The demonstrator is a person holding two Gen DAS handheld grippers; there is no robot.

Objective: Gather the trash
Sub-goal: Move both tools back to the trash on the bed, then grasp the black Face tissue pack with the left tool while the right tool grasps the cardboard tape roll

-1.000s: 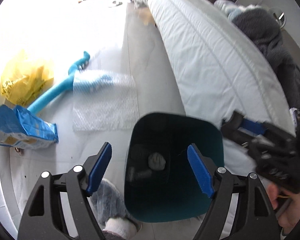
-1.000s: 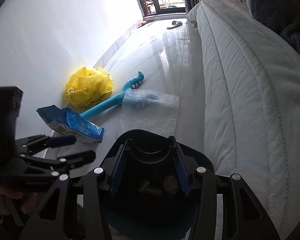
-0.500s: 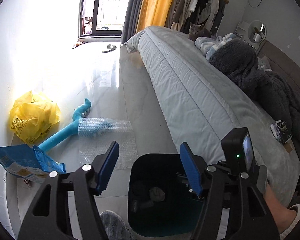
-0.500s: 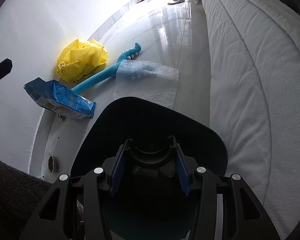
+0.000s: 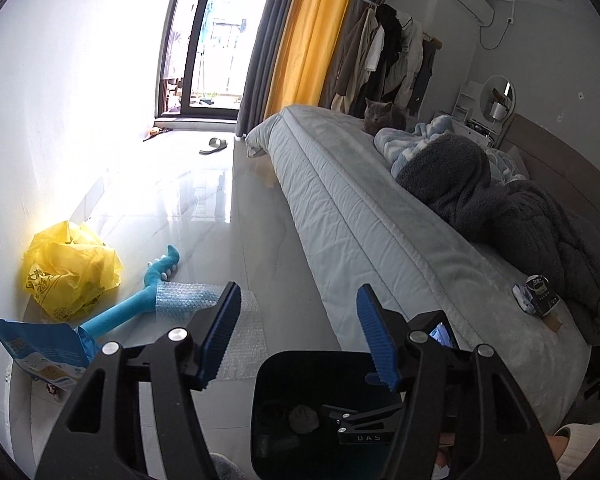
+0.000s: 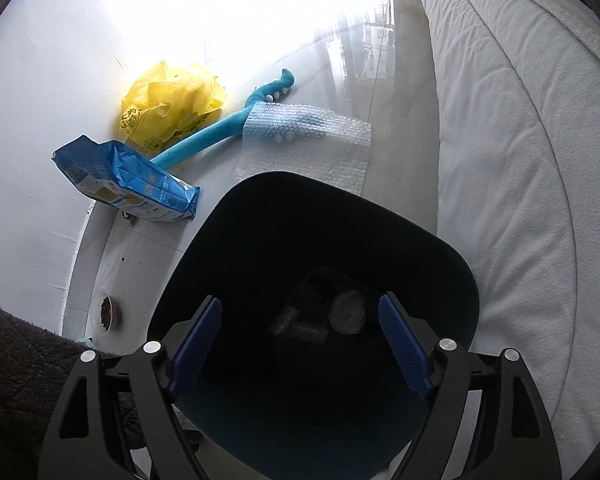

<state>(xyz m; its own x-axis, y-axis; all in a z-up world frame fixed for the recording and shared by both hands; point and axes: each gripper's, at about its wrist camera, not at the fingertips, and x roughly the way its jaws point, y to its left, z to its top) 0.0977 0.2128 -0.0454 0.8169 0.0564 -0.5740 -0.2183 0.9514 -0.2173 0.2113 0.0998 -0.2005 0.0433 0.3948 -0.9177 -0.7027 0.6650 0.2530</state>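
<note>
A bedroom with a glossy pale tiled floor (image 5: pixel 220 216) runs toward a tall window at 12 o'clock, and a long bed under a quilted grey-white cover (image 5: pixel 364 216) fills the right side from 1 to 4 o'clock. In the right wrist view a dark teal plastic trash bin (image 6: pixel 312 216) stands on the floor beside the bed, at 6 o'clock under the camera; crumpled grey scraps (image 6: pixel 346 312) lie at its bottom. Beyond its rim, at 12 o'clock, a clear sheet of bubble wrap (image 6: pixel 308 136) lies flat, its far edge over a long turquoise foam stick (image 6: pixel 204 140). At 10 o'clock sit a crumpled yellow plastic bag (image 6: pixel 172 100) against the wall and, nearer, a blue printed snack bag (image 6: pixel 128 176). A small dish of pellets (image 6: pixel 108 314) sits at 8 o'clock. The right gripper (image 6: pixel 300 340) hangs over the bin with jaws spread wide, holding nothing. The left gripper (image 5: pixel 298 332) is likewise spread apart and empty.
</note>
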